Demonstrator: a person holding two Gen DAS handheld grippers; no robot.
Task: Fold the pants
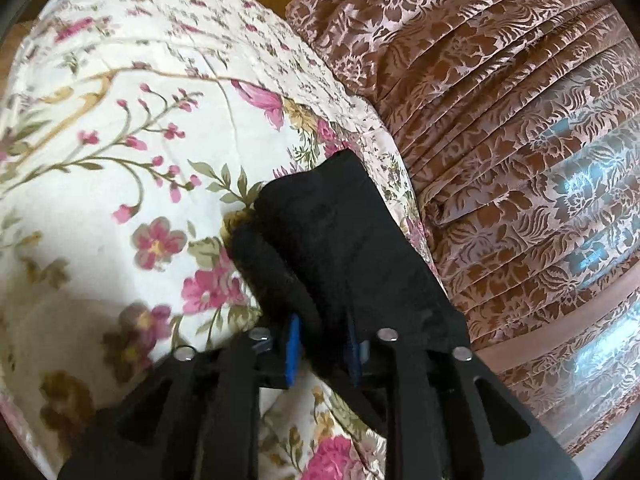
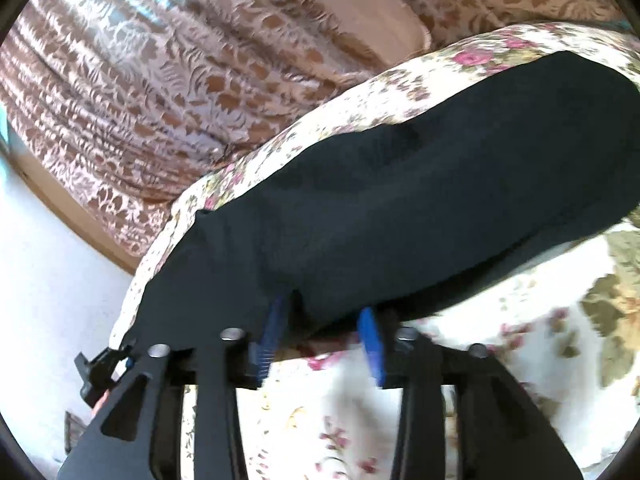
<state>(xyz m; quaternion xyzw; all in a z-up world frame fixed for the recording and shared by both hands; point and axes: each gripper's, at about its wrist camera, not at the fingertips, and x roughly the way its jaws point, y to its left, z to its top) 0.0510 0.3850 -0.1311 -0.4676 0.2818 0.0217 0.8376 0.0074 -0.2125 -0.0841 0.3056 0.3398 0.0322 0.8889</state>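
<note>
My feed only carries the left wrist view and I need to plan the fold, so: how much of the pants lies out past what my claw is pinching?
Observer: The right wrist view shows the black pants stretched out as a long dark band across the floral bedspread.
Operator: Is the right claw on them too?
Observer: Yes, the right claw has fabric bunched between its blue pads.
Operator: Anything beyond the bed on that side?
Observer: The brown patterned curtain hangs behind the bed, with a white wall below it at the left.
</note>
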